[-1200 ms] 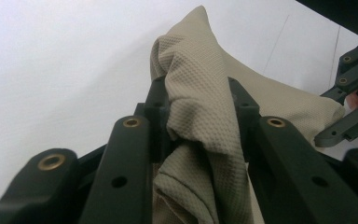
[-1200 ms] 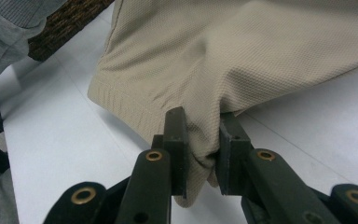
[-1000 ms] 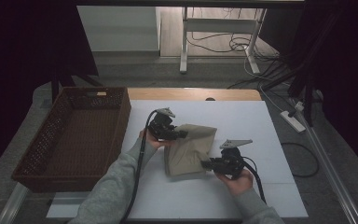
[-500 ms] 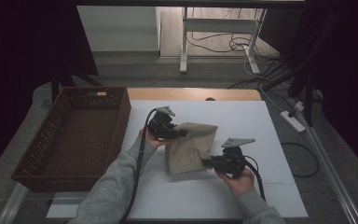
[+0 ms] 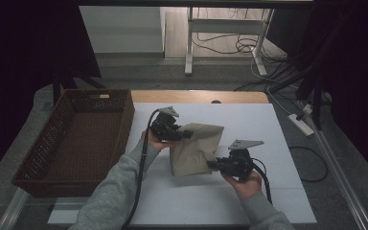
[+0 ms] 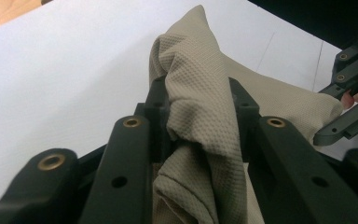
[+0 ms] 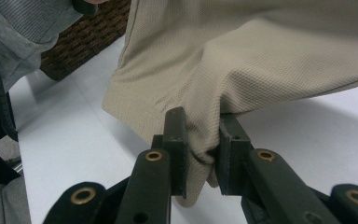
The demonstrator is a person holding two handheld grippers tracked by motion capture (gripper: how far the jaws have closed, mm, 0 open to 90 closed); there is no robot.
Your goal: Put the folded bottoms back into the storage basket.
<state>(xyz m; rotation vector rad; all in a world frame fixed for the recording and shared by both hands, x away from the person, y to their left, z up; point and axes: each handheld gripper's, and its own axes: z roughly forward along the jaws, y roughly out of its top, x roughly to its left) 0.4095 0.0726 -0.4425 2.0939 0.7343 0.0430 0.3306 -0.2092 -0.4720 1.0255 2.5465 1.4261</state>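
One beige cloth (image 5: pixel 197 148), one wicker basket (image 5: pixel 72 139), two grippers, both mine. My left gripper (image 5: pixel 188 134) is clamped on a bunched fold at the cloth's far left edge, fabric squeezed up between the pads (image 6: pixel 157 112). My right gripper (image 5: pixel 212 165) is pinching the near right corner, with a tuck of cloth caught between its jaws. The cloth hangs between the two, above the white table (image 5: pixel 268 124), right of the basket.

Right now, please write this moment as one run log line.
left gripper: shut on beige cloth | right gripper: shut on beige cloth | basket: beside
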